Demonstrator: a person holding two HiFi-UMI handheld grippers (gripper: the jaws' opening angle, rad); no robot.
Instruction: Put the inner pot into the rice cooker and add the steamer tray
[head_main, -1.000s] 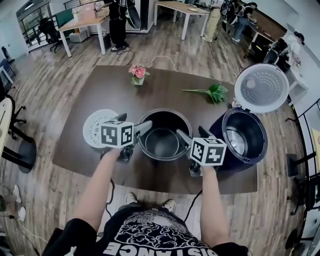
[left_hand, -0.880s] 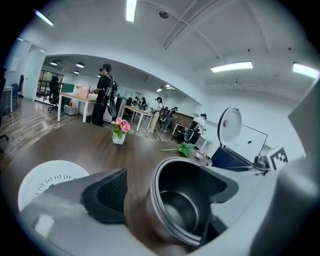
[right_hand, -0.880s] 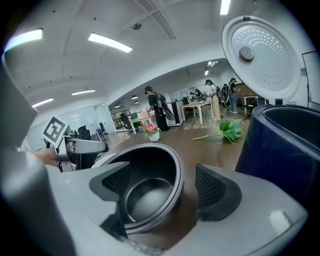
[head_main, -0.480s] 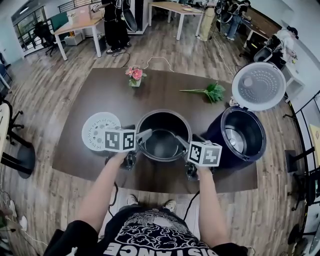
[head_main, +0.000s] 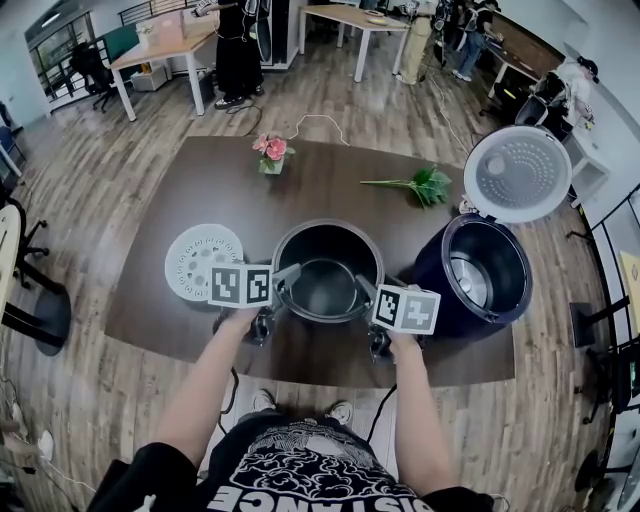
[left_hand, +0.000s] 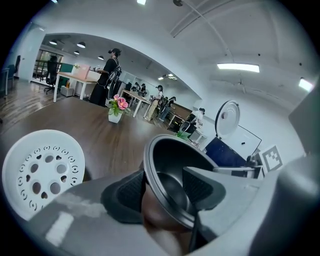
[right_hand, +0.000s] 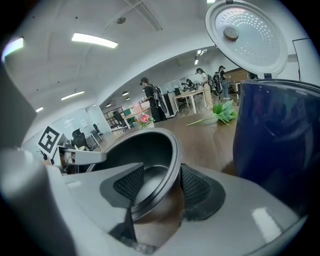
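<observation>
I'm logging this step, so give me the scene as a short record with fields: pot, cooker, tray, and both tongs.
pot: on table
cooker: right of pot, lid up, no pot inside
tray: flat on table, left of pot
left tongs: shut on pot rim
right tongs: shut on pot rim

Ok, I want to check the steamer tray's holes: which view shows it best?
The left gripper view: the steamer tray lies large at its left, holes plain, lower edge hidden by the left gripper. The head view shows it small from above, that gripper overlapping its edge. The right gripper view doesn't clearly show it.
</observation>
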